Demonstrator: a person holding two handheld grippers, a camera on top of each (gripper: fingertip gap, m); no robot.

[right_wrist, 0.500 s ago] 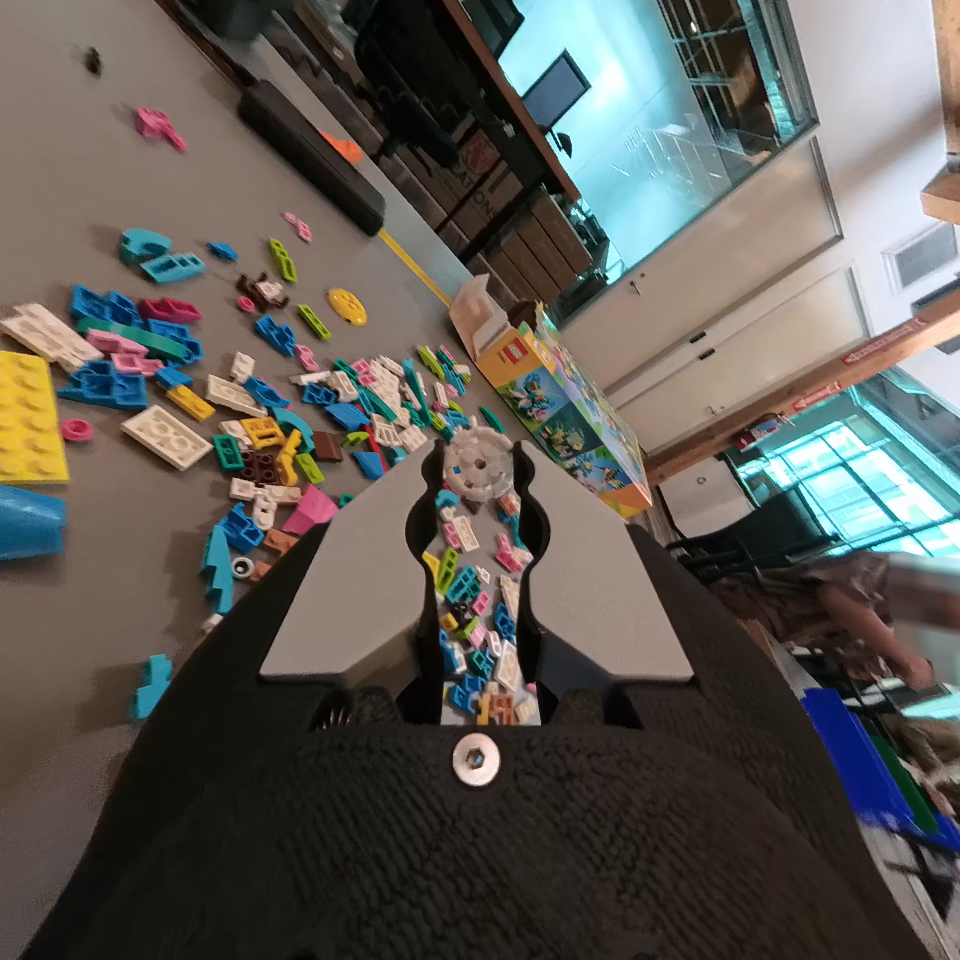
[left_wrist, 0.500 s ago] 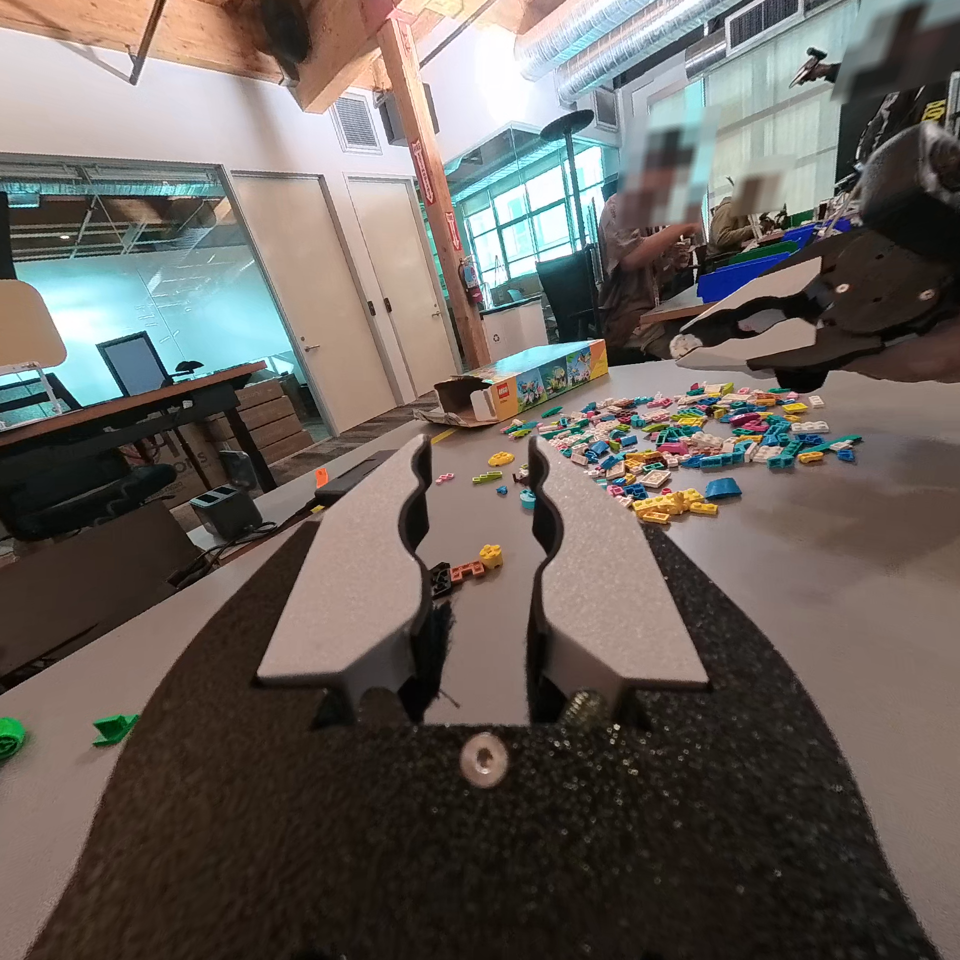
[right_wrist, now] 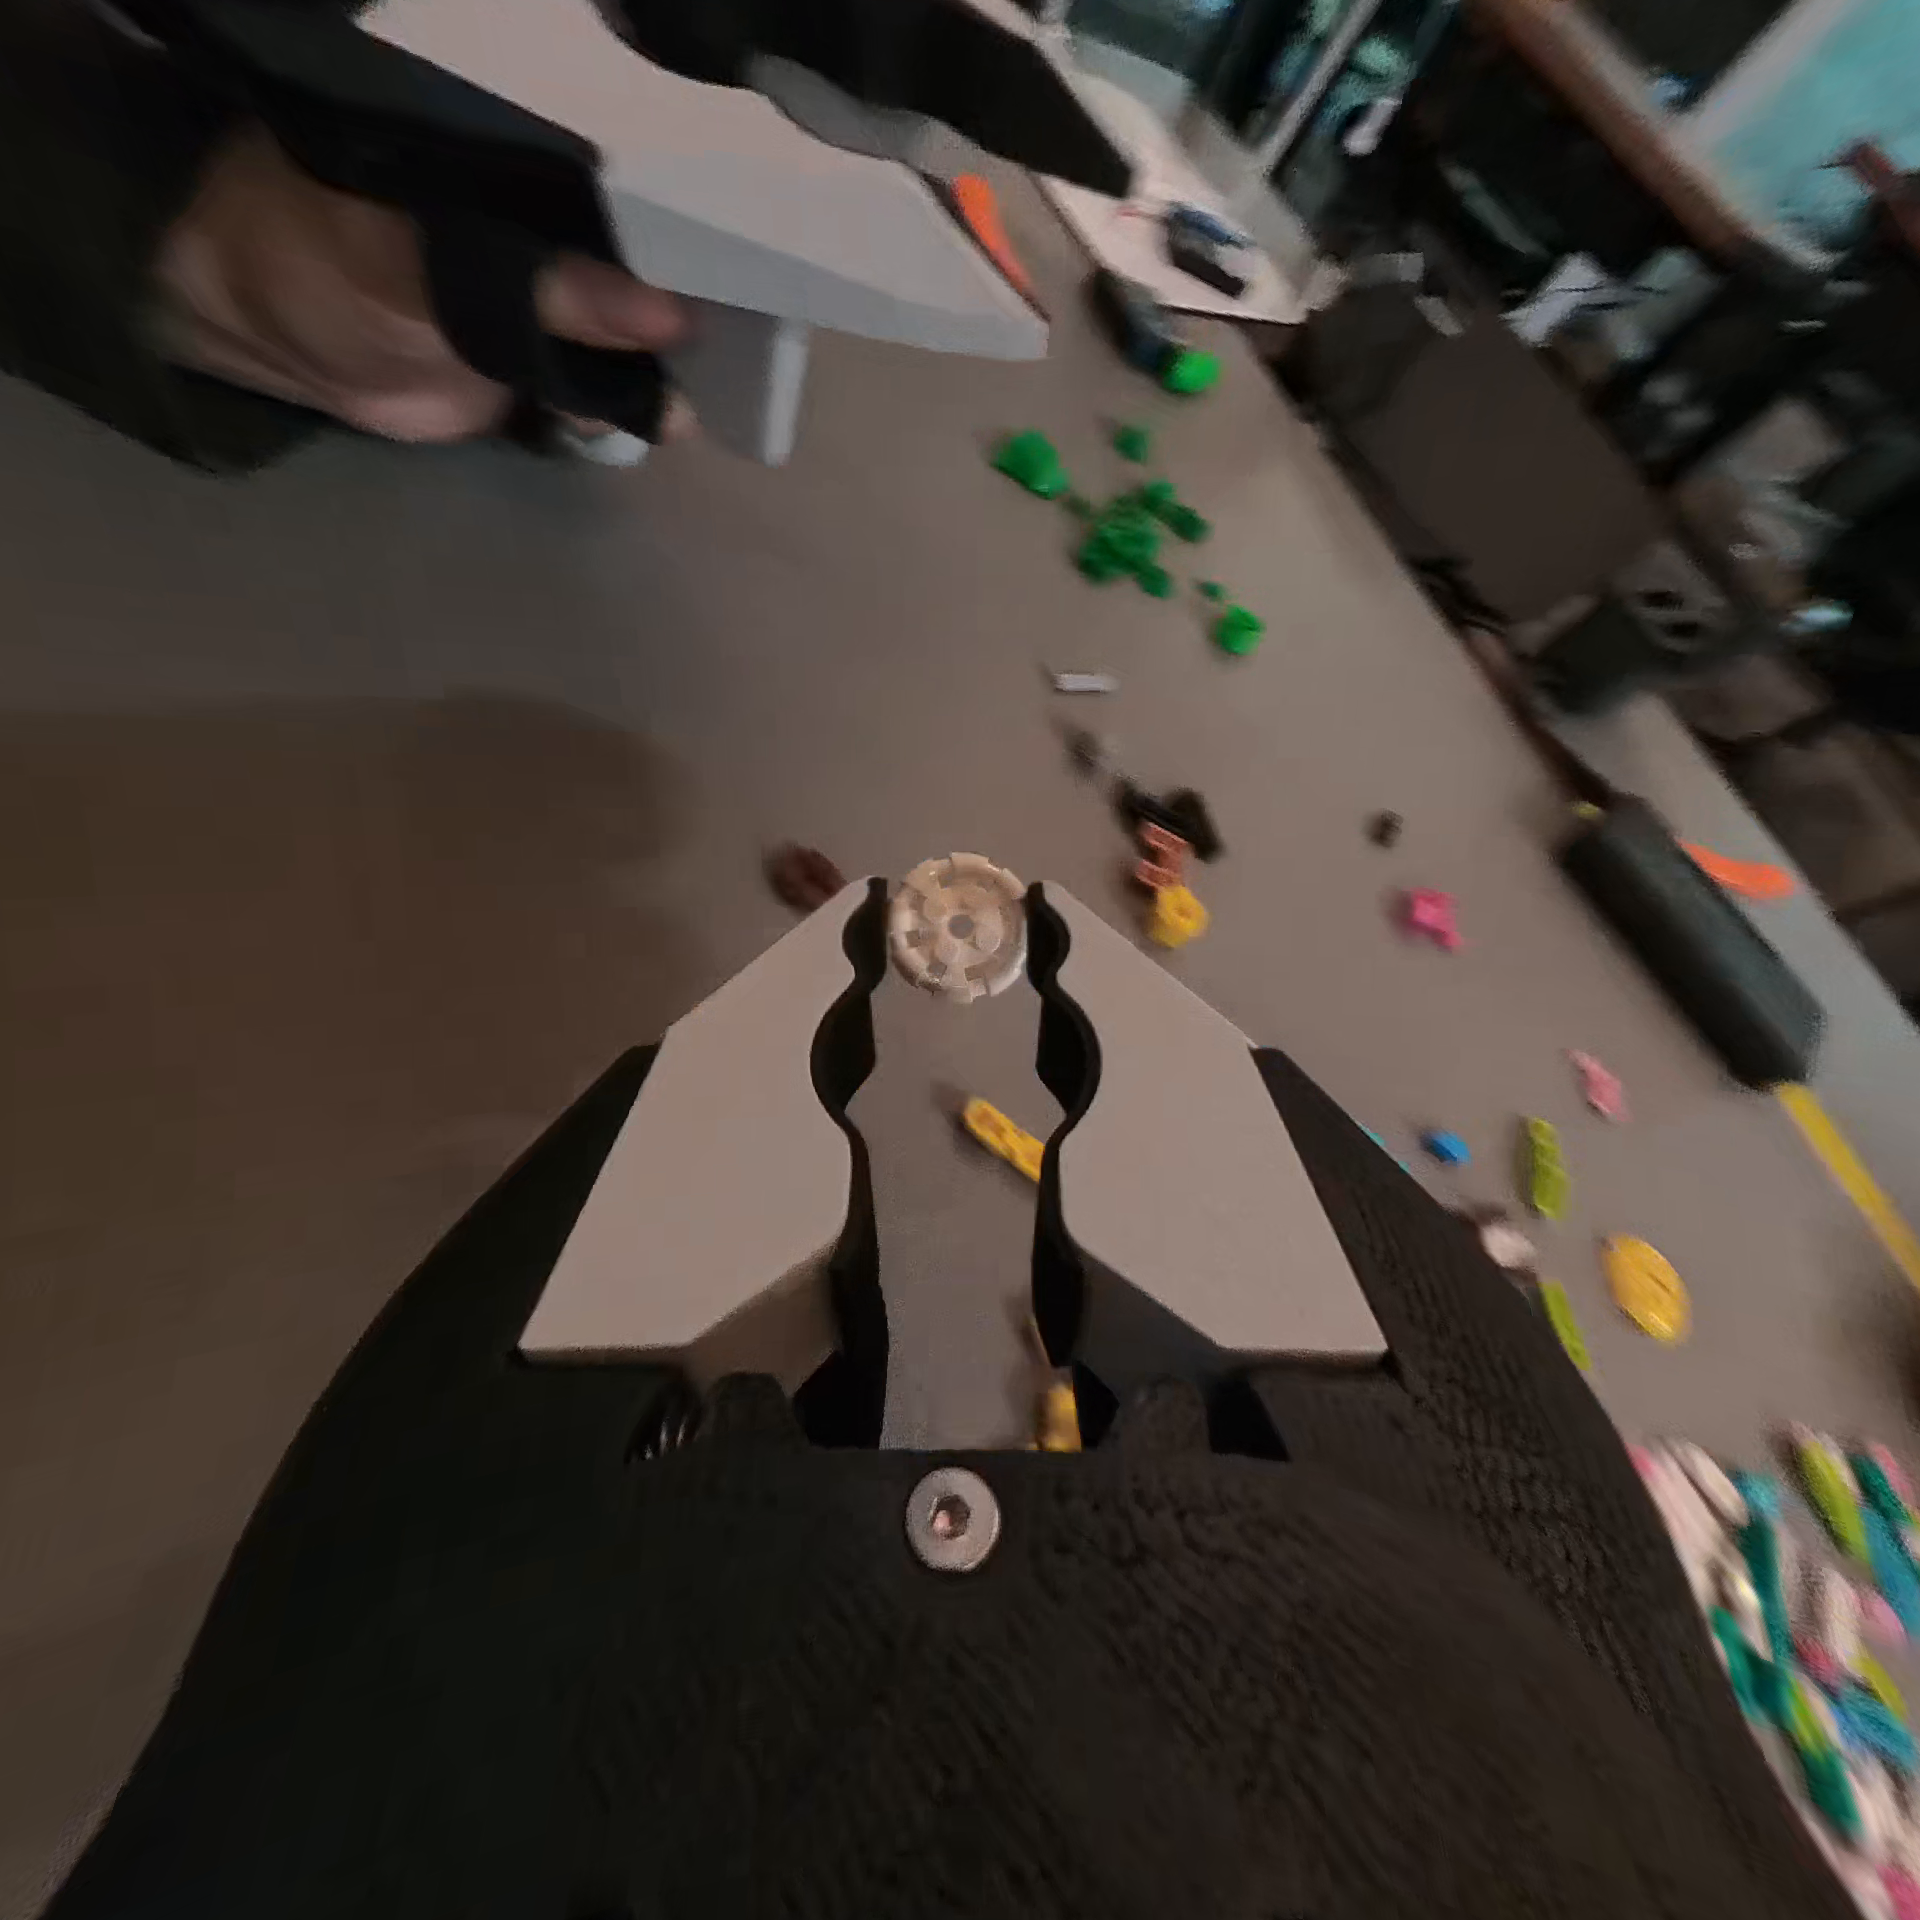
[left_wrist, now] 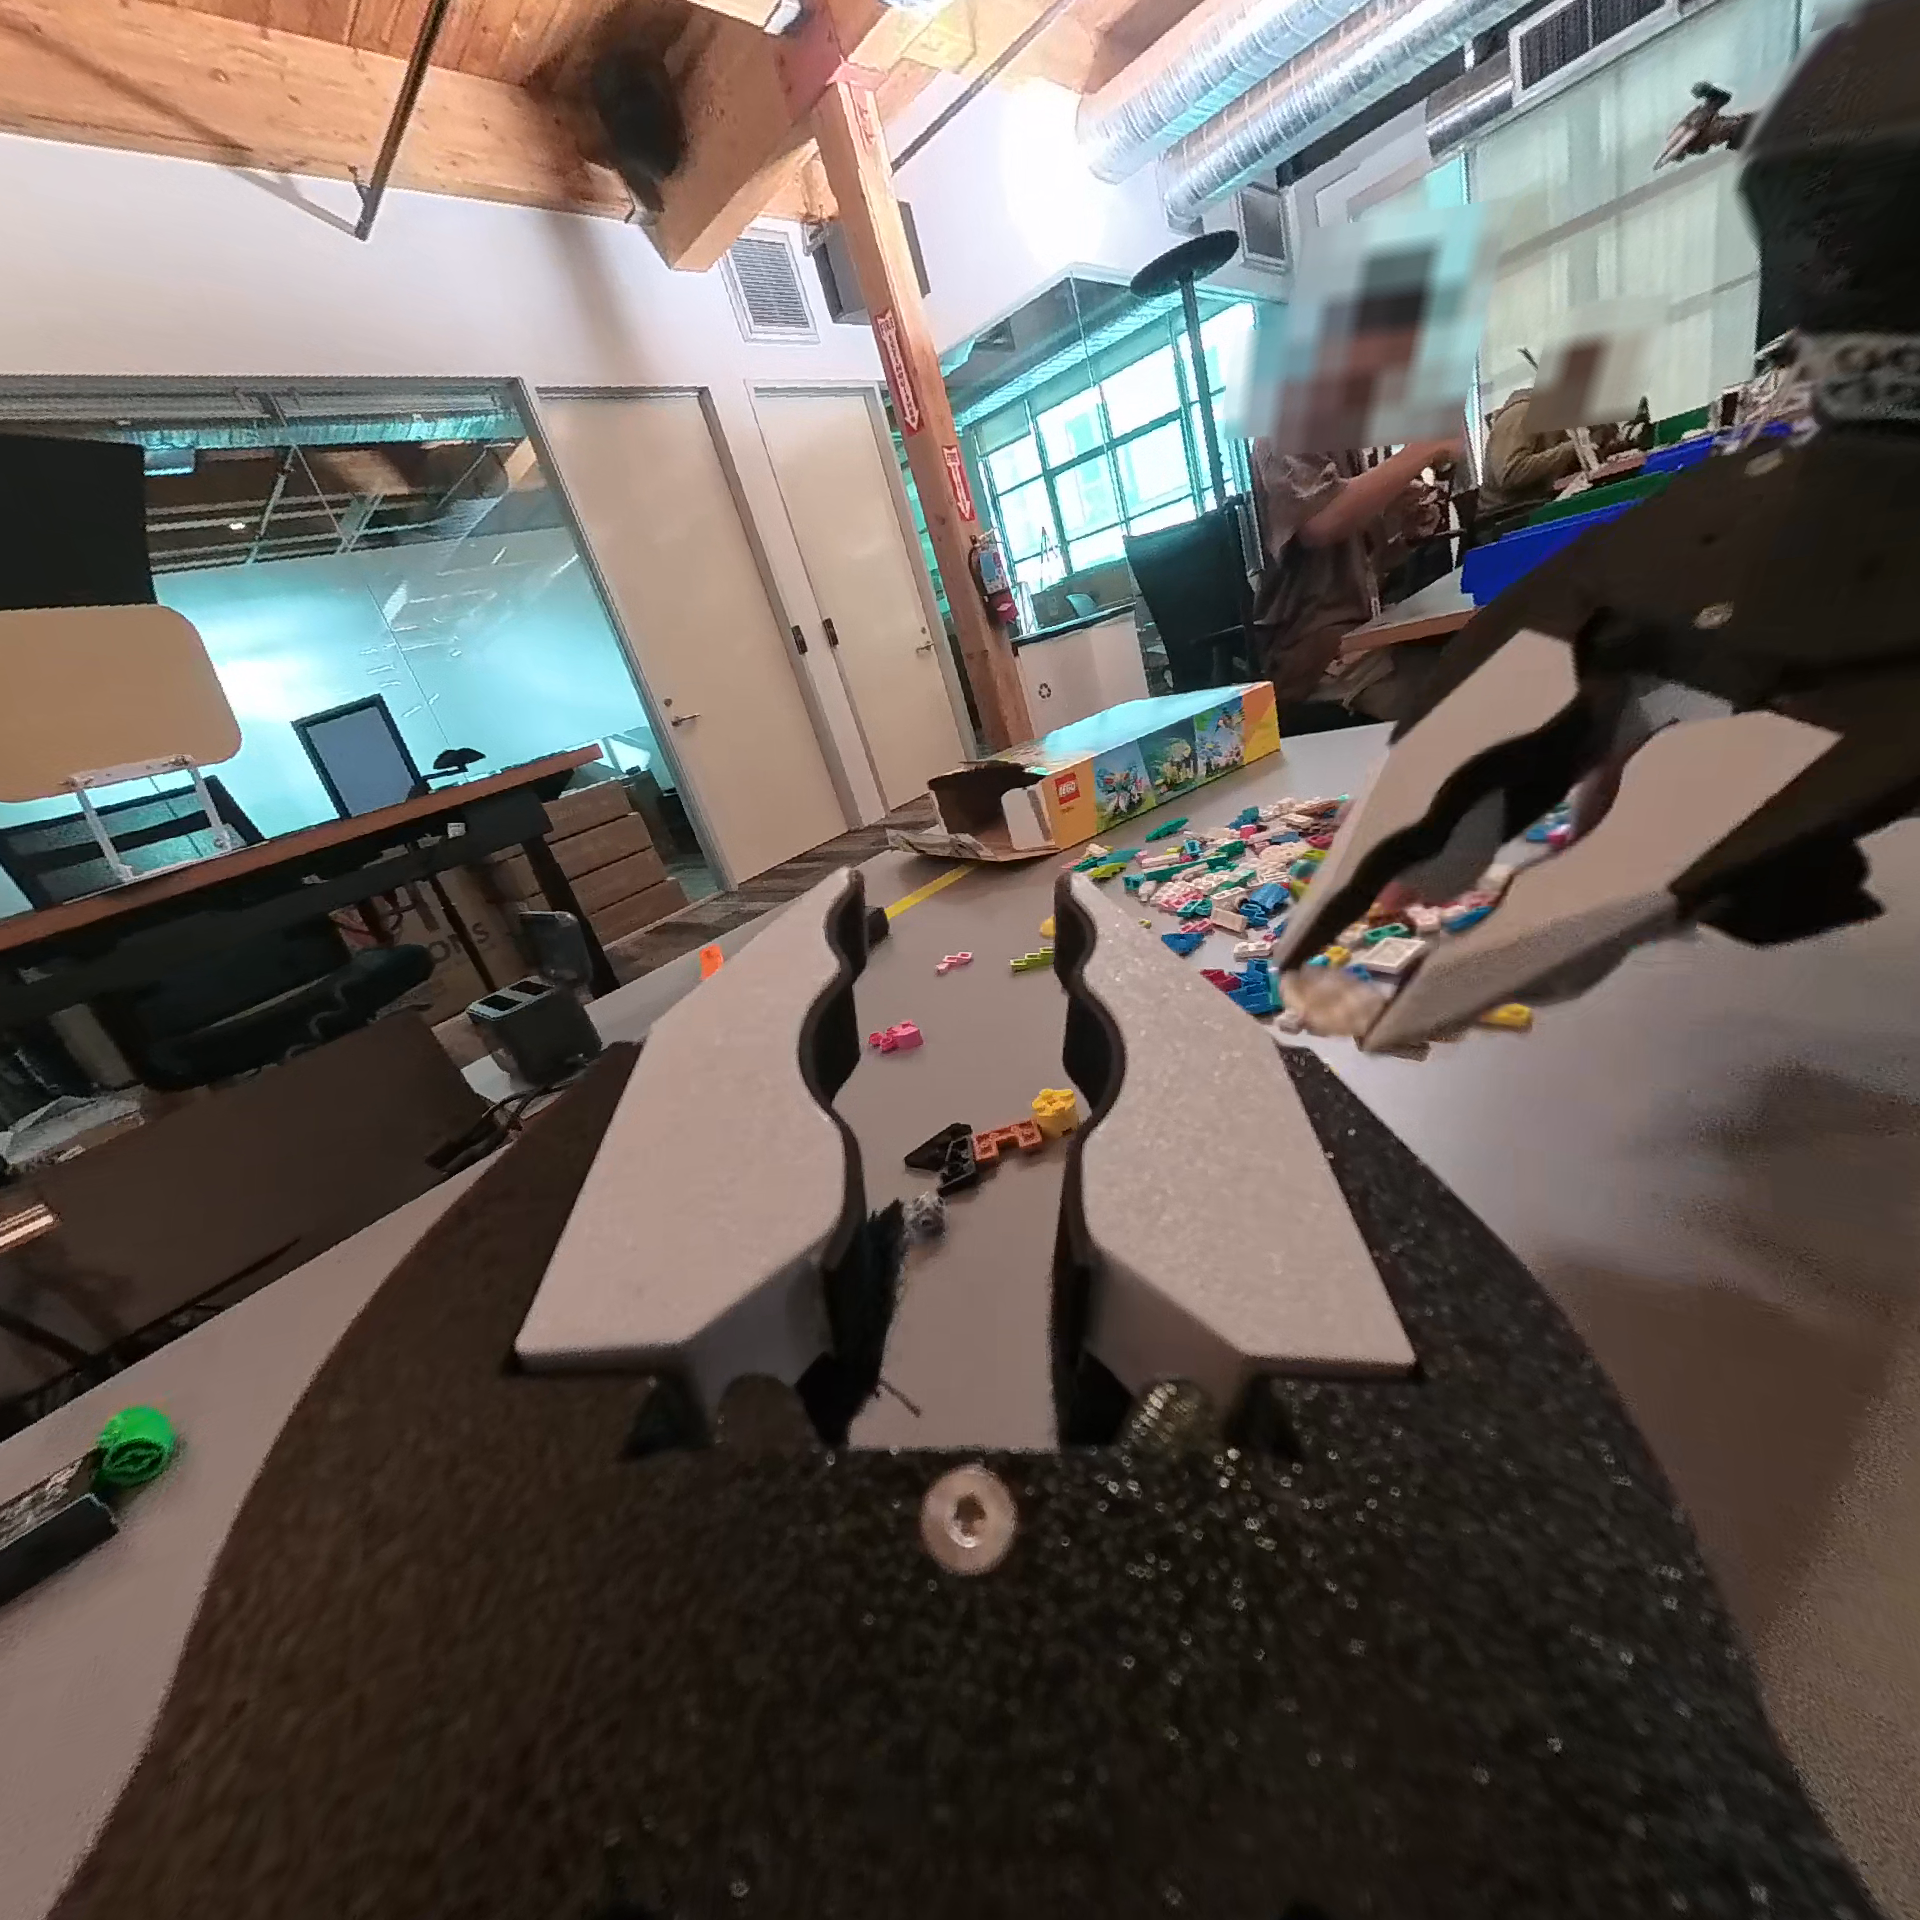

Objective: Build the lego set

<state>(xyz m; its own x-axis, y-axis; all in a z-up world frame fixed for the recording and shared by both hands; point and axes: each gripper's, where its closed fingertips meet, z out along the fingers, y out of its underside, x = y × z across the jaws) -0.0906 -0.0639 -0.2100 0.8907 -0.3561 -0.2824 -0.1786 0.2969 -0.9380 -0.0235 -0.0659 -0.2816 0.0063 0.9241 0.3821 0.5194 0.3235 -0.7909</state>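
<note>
My right gripper (right_wrist: 956, 902) is shut on a round white toothed piece (right_wrist: 958, 940) held at its fingertips above the grey table (right_wrist: 416, 831). In the left wrist view it (left_wrist: 1332, 1003) hangs just right of my left gripper's tips. My left gripper (left_wrist: 956, 914) is open and empty, low over the table. Between its fingers lies a small cluster: a black piece (left_wrist: 948, 1155), an orange piece (left_wrist: 1003, 1141) and a yellow piece (left_wrist: 1055, 1107). This cluster shows blurred in the right wrist view (right_wrist: 1166, 862), just beyond the held piece.
The loose brick pile (left_wrist: 1216, 883) and the set's box (left_wrist: 1132, 774) lie farther back. A pink piece (left_wrist: 896, 1036), green pieces (right_wrist: 1132, 530), a yellow disc (right_wrist: 1647, 1288) and a long black object (right_wrist: 1683, 935) lie around. A hand (right_wrist: 332, 312) holds the left gripper. People sit behind. The gap from one gripper's tips to the other's is roughly 10 cm.
My right gripper has swung away from the brick pile, still holding the round piece, and now hangs close beside my left gripper. The left gripper has stayed open.
</note>
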